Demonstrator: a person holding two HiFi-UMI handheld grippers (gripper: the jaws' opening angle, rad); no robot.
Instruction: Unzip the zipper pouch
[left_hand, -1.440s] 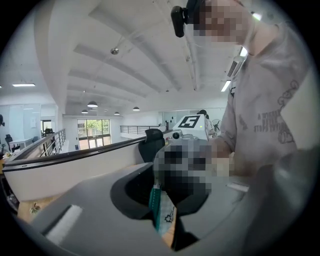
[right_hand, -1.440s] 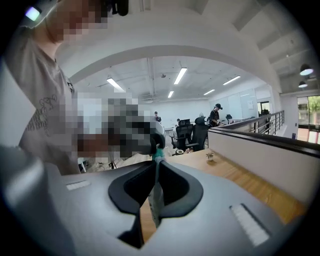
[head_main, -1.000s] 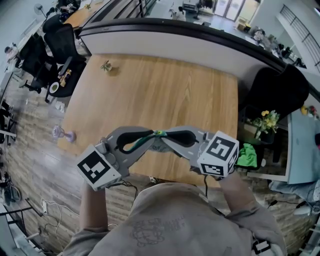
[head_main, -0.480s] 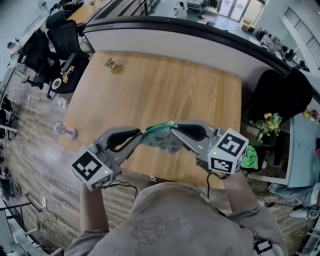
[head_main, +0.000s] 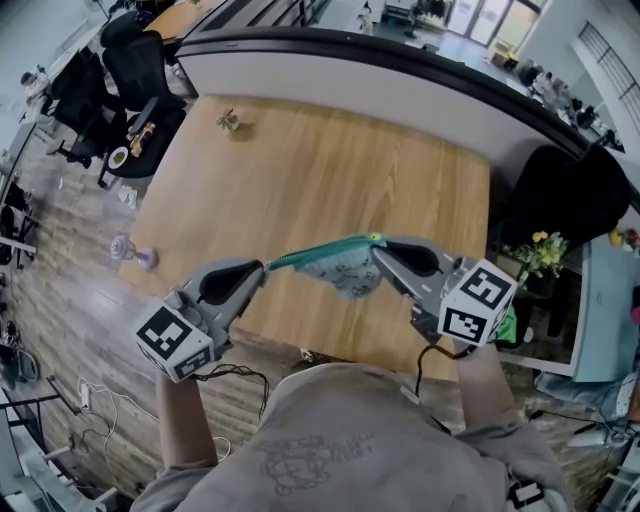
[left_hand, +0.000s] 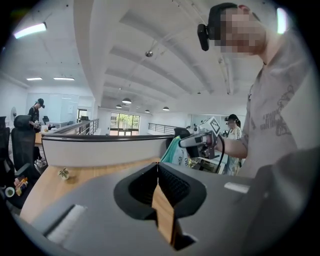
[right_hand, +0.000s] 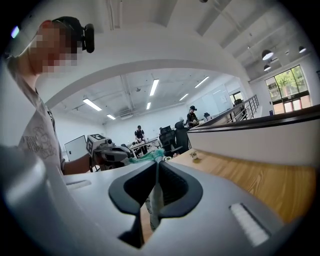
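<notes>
Taut zipper pouch (head_main: 345, 275) at 6 o'clock edge of counter (head_main: 330, 170) | L gripper (head_main: 262, 268) jaws pinch its zip end, R gripper (head_main: 378, 243) jaws clamp fabric | risk: thin pinch slips under pull, pouch swings loose

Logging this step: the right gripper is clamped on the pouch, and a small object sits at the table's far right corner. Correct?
Not quite: the head view shows the small object at the far left corner of the table, not the right. The right gripper is clamped on the pouch.
</notes>
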